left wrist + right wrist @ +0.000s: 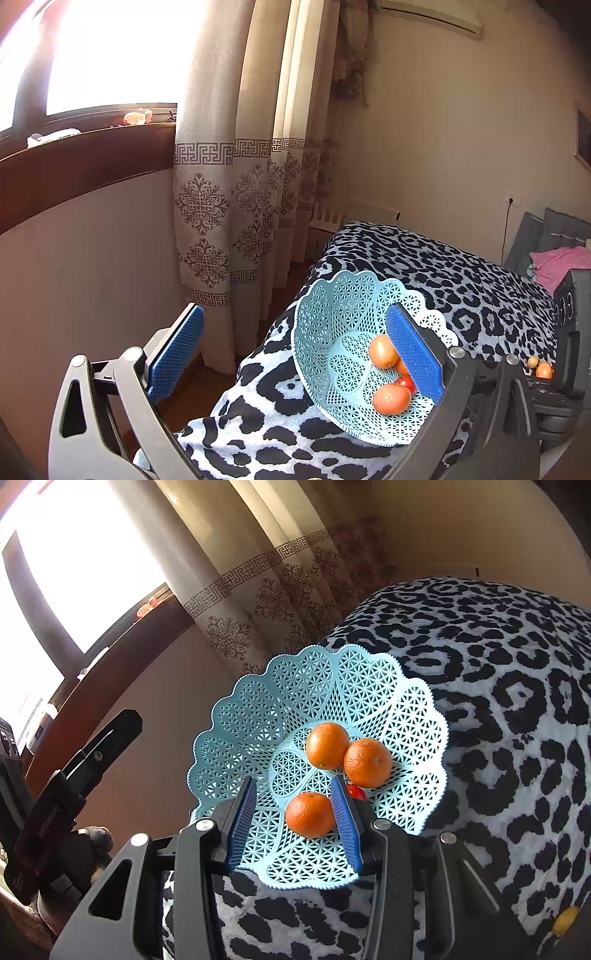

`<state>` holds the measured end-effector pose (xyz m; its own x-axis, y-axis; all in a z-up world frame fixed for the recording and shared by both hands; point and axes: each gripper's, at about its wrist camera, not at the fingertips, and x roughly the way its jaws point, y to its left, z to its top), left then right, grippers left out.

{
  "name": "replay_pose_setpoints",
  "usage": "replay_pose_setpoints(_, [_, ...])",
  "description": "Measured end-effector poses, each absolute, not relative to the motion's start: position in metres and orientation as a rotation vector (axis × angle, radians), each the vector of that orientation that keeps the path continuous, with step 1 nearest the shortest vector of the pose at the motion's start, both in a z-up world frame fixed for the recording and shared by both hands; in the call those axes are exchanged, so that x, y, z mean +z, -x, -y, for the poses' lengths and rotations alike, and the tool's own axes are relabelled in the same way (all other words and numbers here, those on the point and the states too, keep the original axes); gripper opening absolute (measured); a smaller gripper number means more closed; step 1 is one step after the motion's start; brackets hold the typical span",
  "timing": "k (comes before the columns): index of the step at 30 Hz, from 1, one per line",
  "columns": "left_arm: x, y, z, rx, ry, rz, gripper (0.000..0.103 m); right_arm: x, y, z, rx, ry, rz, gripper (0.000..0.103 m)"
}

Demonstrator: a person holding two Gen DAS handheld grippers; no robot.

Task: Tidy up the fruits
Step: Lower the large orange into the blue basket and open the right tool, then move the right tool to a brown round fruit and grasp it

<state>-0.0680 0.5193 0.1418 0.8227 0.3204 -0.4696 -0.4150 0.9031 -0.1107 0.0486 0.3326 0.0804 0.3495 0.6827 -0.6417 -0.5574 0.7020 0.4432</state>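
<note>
Over the basket on the bed, right tongs stood half open, an orange loose between them beside two others, left tongs wide and empty; release step, likely; next, fetch remaining fruit.

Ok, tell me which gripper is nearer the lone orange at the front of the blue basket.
Right. The right gripper is open, its fingers over the basket, with that orange against the right-hand finger. The left gripper is wide open, off to the basket's side.
</note>
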Motion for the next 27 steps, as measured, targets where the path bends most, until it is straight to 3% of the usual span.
replay_pose_setpoints(12, [0.143,0.068,-0.513,0.374,0.22,-0.462,0.1,0.076,-0.043,-0.31,0.721,-0.147,-0.889,0.05])
replay_pose_setpoints(27, [0.142,0.064,-0.493,0.336,0.197,-0.467,0.1,0.075,-0.034,-0.275,0.653,-0.16,-0.869,0.05])
